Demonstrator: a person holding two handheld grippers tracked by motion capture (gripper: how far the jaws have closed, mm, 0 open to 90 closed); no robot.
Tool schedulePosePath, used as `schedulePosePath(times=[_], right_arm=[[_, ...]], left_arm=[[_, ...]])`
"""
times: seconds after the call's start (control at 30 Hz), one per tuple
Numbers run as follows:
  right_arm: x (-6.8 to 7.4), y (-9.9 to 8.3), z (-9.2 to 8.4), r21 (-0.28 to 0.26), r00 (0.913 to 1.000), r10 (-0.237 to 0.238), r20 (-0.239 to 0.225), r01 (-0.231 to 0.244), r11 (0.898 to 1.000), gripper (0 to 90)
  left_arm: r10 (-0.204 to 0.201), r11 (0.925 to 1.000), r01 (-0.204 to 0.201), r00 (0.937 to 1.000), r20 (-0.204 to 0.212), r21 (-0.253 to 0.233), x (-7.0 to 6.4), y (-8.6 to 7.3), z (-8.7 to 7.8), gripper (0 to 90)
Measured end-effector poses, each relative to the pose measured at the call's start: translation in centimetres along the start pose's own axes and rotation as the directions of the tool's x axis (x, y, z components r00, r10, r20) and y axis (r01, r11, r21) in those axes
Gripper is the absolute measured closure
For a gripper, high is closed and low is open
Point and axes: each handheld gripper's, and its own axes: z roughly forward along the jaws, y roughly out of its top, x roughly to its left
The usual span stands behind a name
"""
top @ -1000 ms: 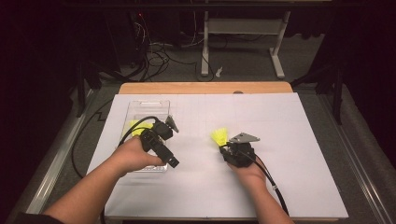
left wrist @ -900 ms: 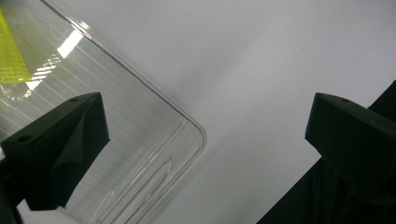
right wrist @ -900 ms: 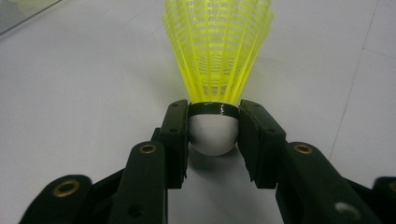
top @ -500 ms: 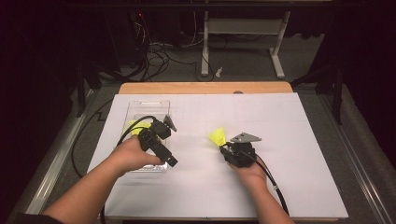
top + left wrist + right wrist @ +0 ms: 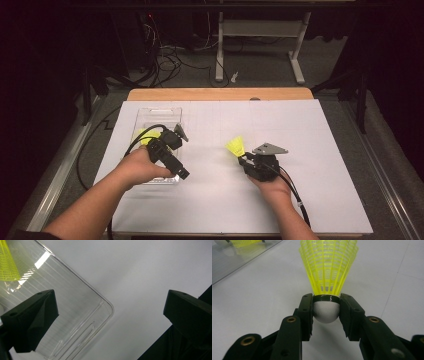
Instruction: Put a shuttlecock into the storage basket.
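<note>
The right gripper [image 5: 243,158] pinches a yellow shuttlecock [image 5: 236,146] by its white cork base. In the right gripper view the two black pads [image 5: 306,312] press on both sides of the cork [image 5: 326,311], just under the dark band, and the yellow skirt points away from the gripper, toward 12 o'clock. In the high view this shuttlecock is above the white table cover [image 5: 320,150], a little right of the centre, and its skirt points toward about 10 o'clock from the hand.

The left gripper [image 5: 172,142] is at about 9 o'clock from the shuttlecock, well apart from it. Its jaws are spread wide, with nothing between them. In the left gripper view one jaw is over the clear plastic tray [image 5: 75,302] and the other is over the bare white cover beyond the tray's rounded corner. I cannot tell if the jaw touches the tray.

The tray [image 5: 150,114] lies on the left part of the cover. A second yellow shuttlecock [image 5: 146,136] is inside it, at about 10 o'clock from the left hand [image 5: 140,167].
</note>
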Motion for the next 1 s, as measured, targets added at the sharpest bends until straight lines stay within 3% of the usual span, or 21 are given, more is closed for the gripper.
schedulePosePath(times=[0.57, 1.0], right_arm=[[-1.4, -1.6, -4.7, -0.012, 0.9999, -0.012, -0.008, 0.012, 1.000, 66.1], [-1.4, -3.9, -7.3, -0.012, 0.9990, -0.028, -0.035, 0.027, 1.000, 66.1]], left_arm=[[0.006, 1.0000, -0.006, 1.0000, 0.001, 0.005, -0.1, 0.0, 0.1, 0.9], [0.008, 1.0000, -0.008, 1.0000, -0.001, -0.001, -0.3, 0.0, 0.1, 1.4]])
